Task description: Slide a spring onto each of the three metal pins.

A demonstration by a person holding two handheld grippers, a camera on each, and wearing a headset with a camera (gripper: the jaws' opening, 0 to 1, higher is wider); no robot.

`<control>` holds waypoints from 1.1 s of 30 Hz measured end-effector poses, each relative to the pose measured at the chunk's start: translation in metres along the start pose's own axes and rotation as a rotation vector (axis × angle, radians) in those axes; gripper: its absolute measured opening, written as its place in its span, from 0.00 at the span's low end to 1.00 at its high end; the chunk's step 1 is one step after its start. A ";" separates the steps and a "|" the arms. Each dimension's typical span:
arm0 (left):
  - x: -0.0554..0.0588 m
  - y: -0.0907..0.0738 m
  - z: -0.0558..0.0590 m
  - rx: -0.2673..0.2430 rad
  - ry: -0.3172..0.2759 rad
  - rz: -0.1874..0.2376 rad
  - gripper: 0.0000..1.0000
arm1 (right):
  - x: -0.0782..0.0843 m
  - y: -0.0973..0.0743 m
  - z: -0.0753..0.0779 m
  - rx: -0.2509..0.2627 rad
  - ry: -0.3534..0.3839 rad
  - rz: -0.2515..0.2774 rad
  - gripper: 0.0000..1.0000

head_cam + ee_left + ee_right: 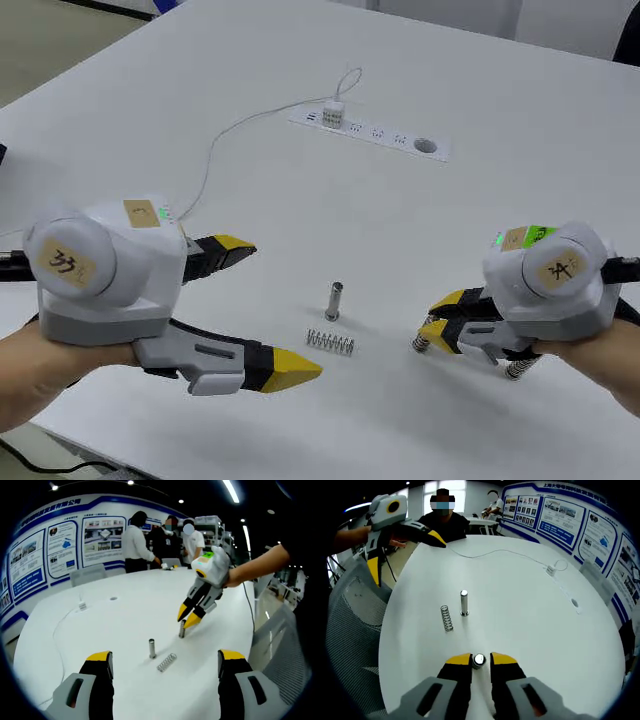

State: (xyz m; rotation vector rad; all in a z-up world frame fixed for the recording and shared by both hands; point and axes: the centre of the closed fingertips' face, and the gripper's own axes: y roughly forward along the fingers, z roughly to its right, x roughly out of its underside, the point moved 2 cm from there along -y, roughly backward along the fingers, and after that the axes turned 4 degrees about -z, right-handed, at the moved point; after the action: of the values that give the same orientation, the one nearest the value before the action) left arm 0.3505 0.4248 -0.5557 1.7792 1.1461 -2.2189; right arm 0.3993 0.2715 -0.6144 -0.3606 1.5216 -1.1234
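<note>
My right tongs (440,317) clamp a pin (479,659) standing on the tabletop (300,200), while my left tongs (270,308) gape wide near a bare pin (334,300) and loose spring (330,342)

My left gripper (165,657) is spread wide over the table (125,615). Ahead I see a pin (152,648) standing upright, with a spring (167,662) lying just beside it. Farther on, the right gripper (188,618) pinches a second pin (182,630).
</note>
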 end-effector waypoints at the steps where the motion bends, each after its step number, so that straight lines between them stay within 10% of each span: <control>1: 0.000 -0.001 -0.001 -0.004 -0.001 0.000 0.88 | -0.002 -0.002 0.001 0.000 0.007 0.010 0.15; 15: -0.009 -0.008 -0.004 -0.025 0.013 0.013 0.89 | -0.024 -0.017 -0.015 0.013 0.009 0.086 0.16; 33: 0.003 -0.012 -0.006 -0.001 -0.003 -0.006 0.89 | -0.036 0.031 -0.061 -0.076 0.026 0.080 0.16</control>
State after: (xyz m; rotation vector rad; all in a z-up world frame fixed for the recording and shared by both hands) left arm 0.3486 0.4382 -0.5521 1.7745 1.1530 -2.2225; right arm 0.3665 0.3407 -0.6244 -0.3349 1.5909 -1.0139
